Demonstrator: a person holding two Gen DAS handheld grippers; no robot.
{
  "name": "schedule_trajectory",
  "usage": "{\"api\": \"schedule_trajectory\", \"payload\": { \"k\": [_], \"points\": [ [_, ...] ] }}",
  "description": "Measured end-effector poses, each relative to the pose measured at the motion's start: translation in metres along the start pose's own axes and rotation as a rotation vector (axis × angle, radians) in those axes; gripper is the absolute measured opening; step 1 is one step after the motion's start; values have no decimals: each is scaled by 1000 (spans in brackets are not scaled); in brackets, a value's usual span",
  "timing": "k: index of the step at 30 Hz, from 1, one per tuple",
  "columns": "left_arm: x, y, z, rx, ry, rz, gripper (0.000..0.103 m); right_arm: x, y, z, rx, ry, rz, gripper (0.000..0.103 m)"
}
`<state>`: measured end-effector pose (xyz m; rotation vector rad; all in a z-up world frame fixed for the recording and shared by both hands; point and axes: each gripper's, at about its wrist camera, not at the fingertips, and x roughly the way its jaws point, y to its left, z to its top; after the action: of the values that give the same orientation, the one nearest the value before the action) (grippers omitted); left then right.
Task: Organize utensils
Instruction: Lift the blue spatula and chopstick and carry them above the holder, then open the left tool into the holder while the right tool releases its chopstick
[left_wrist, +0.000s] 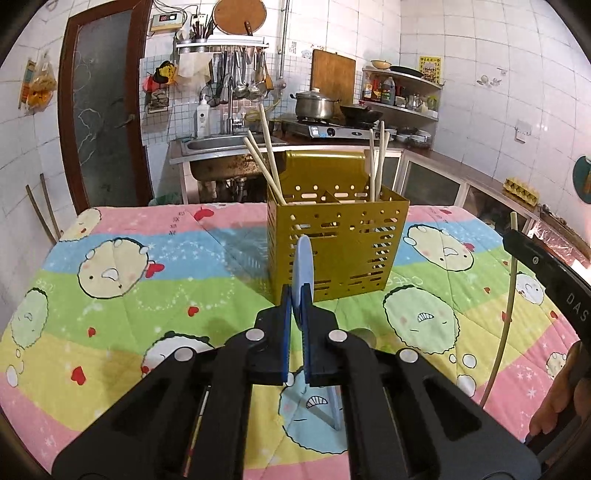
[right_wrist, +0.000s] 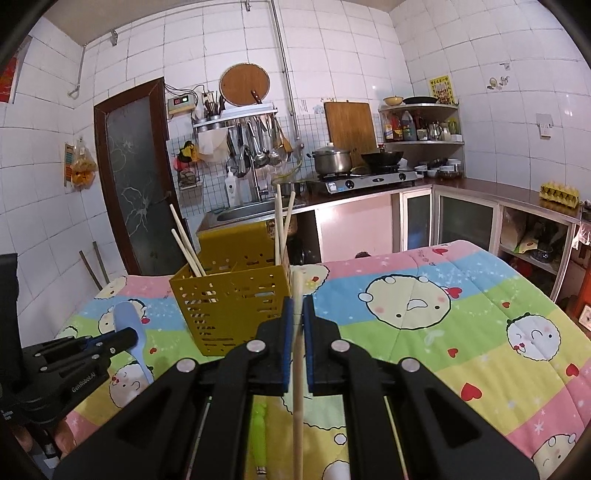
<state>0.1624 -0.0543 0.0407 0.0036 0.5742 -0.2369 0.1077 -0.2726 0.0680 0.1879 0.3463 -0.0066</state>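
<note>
Black gripper arms fill the lower part of both wrist views, each with its jaws closed on a utensil.

1. Table (left_wrist: 110, 258). Covered with a cartoon-print quilt in pink, blue, green and yellow bands. The soft cover gives a padded base, so the holder probably stays put when utensils drop in.

2. Holder (left_wrist: 338, 251). A yellow perforated box standing upright near the middle of the table, split by inner walls into compartments. Chopsticks (left_wrist: 266, 162) already lean in its left and right rear compartments; the front compartment looks free. The slots likely serve for draining.

3. Left gripper (left_wrist: 295, 295). Jaws pinched flat on a blue spoon (left_wrist: 305, 258), gripped just below the bowl, bowl end up and handle hanging beneath. It is held just in front of the holder, clear of the cloth, apparently so it can be lowered handle-first.

4. Right gripper (right_wrist: 298, 306). Jaws narrow, clamped on one chopstick (right_wrist: 297, 369) held near its top, roughly upright, beside the holder's right corner. The vertical pose suits a straight drop.

5. Green utensil (right_wrist: 259, 435). Lies on the cloth beneath the right gripper, not yet stored.
</note>
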Motion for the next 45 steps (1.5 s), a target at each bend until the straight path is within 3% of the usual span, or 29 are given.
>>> {"api": "schedule_trajectory", "payload": {
  "k": [16,20,26,32,38,45],
  "points": [
    [-22,6,16,30,-83,-2,3,-13,4,18,-1,-137,6,6],
    [-32,5,43,33,-141,0,3,-14,9,46,-12,-197,16,6],
    [-46,1,111,44,-310,23,3,-5,26,111,-45,-323,41,6],
    [-21,1,159,39,-404,70,3,29,48,151,-58,-410,44,6],
    [26,1,160,43,-382,96,3,75,61,152,-121,-429,-15,6],
    [78,14,135,-9,-262,61,3,116,41,120,-87,-284,-2,6]
  ]
}}
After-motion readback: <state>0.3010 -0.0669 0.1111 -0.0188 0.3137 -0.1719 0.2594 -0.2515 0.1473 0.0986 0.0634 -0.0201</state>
